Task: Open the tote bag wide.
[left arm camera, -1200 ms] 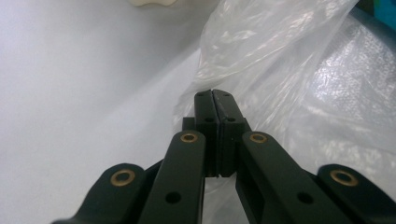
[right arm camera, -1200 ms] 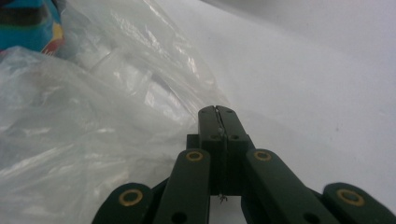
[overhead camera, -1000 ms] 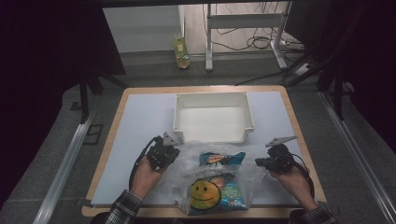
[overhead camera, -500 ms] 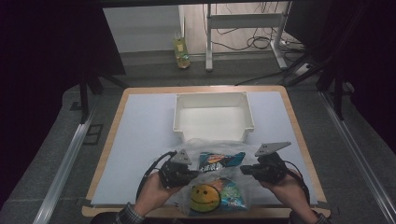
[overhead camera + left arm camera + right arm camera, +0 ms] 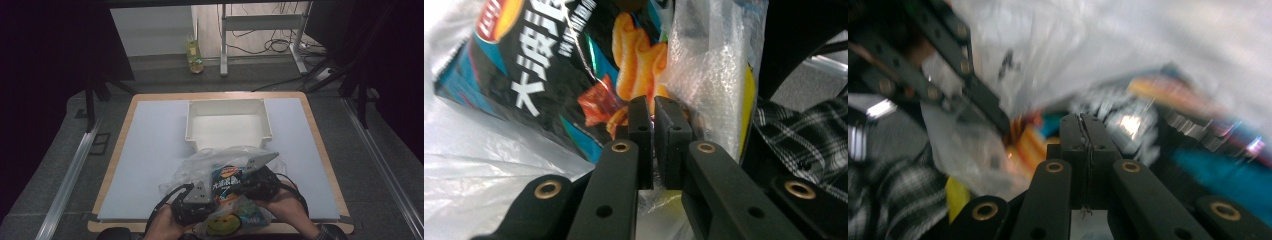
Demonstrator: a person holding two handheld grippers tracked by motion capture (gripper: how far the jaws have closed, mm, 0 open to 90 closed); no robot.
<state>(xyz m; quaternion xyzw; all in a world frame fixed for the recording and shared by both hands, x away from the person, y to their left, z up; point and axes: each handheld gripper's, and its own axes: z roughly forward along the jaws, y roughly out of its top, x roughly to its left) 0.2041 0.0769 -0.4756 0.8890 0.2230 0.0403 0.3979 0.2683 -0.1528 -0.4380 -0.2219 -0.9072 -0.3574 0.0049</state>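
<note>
Black jaws, brass rivets, plaid sleeve [image 5: 804,135]

- The snack bag [image 5: 559,75] lies just ahead of the left gripper [image 5: 653,107] jaws, inside the plastic bag [image 5: 200,167].
- The bin [image 5: 228,125] sits on the bench [image 5: 150,150] beyond both.

There was one desk [image 5: 150,150], and on it stood one white bin [image 5: 229,122]. One clear plastic bag [image 5: 200,167] lay at the near edge, holding one dark chip packet [image 5: 226,184] and one yellow smiley-faced item [image 5: 220,226]. Two tongs were at the bag: the left tongs [image 5: 653,107] and the right tongs [image 5: 1081,125]. One yellow bottle [image 5: 194,54] stood on the floor beyond the desk.
</note>
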